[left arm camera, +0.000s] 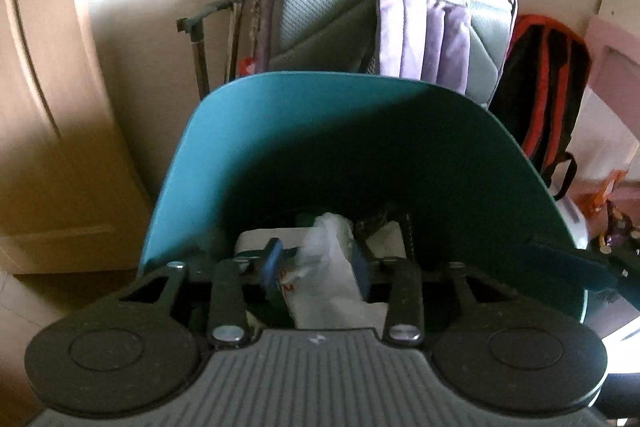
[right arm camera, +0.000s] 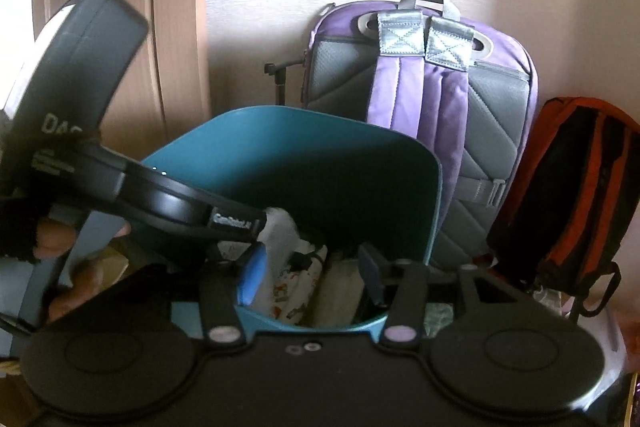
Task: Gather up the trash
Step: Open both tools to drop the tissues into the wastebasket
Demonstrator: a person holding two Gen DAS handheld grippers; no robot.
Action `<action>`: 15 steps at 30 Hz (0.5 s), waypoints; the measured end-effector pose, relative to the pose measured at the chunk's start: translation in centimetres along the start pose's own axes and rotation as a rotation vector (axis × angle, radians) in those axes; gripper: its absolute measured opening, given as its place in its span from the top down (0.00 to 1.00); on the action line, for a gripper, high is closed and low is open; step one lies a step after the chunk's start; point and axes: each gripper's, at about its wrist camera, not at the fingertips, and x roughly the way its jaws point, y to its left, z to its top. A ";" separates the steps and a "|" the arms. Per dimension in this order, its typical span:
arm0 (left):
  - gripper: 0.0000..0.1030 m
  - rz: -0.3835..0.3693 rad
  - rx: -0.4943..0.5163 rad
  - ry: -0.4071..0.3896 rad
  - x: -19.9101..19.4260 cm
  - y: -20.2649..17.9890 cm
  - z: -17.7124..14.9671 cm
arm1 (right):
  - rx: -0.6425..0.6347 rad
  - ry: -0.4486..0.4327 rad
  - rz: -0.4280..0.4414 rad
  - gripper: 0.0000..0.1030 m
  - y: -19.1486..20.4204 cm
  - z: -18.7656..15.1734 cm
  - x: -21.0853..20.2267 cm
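Observation:
A teal trash bin [left arm camera: 320, 131] stands in front of me and also shows in the right wrist view [right arm camera: 296, 155]. Inside it lie paper and wrappers [right arm camera: 300, 275]. My left gripper [left arm camera: 318, 259] is over the bin's mouth, shut on a crumpled clear plastic bag [left arm camera: 328, 267] with red print. In the right wrist view the left gripper reaches in from the left with the white plastic [right arm camera: 280, 227] at its tip. My right gripper [right arm camera: 312, 275] is open and empty, its fingers just above the bin's near rim.
A purple and grey backpack [left arm camera: 404, 11] leans on the wall behind the bin, with a black and red bag [left arm camera: 548, 95] to its right. A wooden door [right arm camera: 120, 27] is at the left. Dark metal rods [left arm camera: 200, 43] stand beside the backpack.

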 end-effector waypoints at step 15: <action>0.20 -0.025 0.046 -0.194 -9.2 -1.7 -1.7 | -0.006 -0.078 -0.014 0.34 1.1 0.2 -6.0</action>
